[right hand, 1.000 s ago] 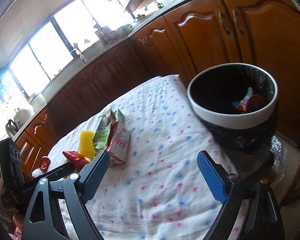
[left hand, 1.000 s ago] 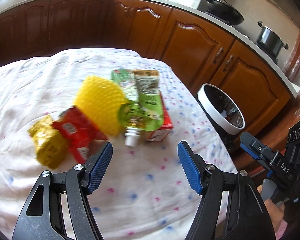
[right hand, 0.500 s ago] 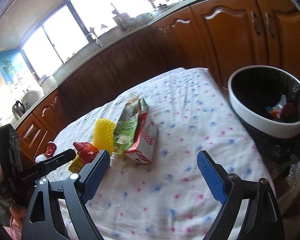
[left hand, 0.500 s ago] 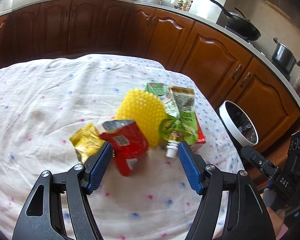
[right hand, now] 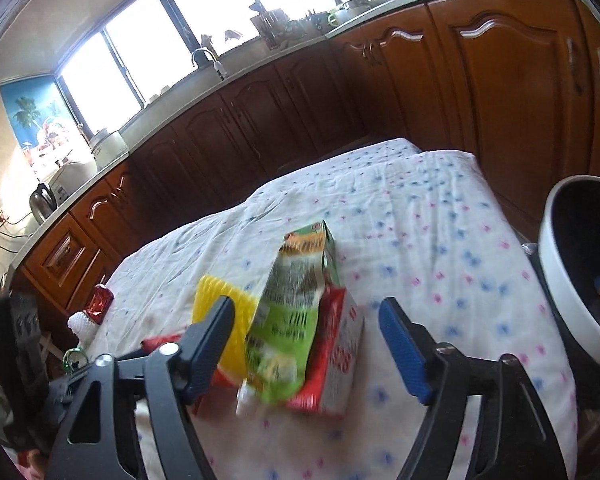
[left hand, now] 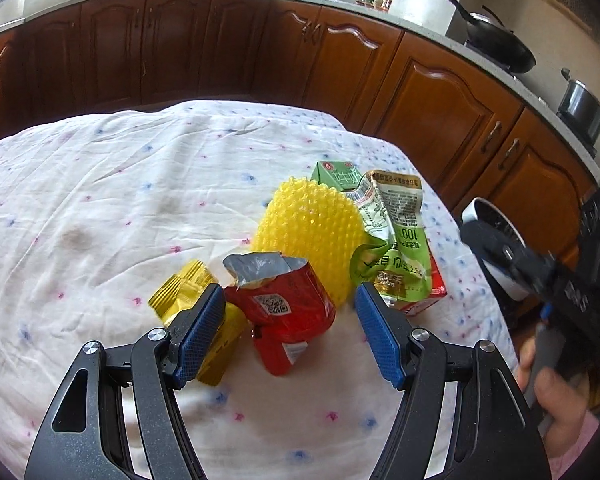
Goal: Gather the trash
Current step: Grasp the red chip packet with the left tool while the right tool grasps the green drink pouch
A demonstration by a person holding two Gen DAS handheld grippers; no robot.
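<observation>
since both grippers hang apart-jawed over the litter on the table cloth (left hand: 100, 184), nothing is held; the right gripper (right hand: 306, 344) has just been narrowing around the green pouch (right hand: 290, 320) atop the red carton (right hand: 340, 356), pads not yet pressing. the left gripper (left hand: 290, 328) frames the red wrapper (left hand: 288, 308) (pinch its crumpled body). counted: one yellow packet (left hand: 180, 292), one yellow spiky mat (left hand: 308, 232), one green box (left hand: 336, 174), one bin (right hand: 572, 272)

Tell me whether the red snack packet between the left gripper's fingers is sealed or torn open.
Torn open. The red snack packet has a ragged top edge folded back, showing its silver lining. Whether anything remains inside cannot be told.
</observation>
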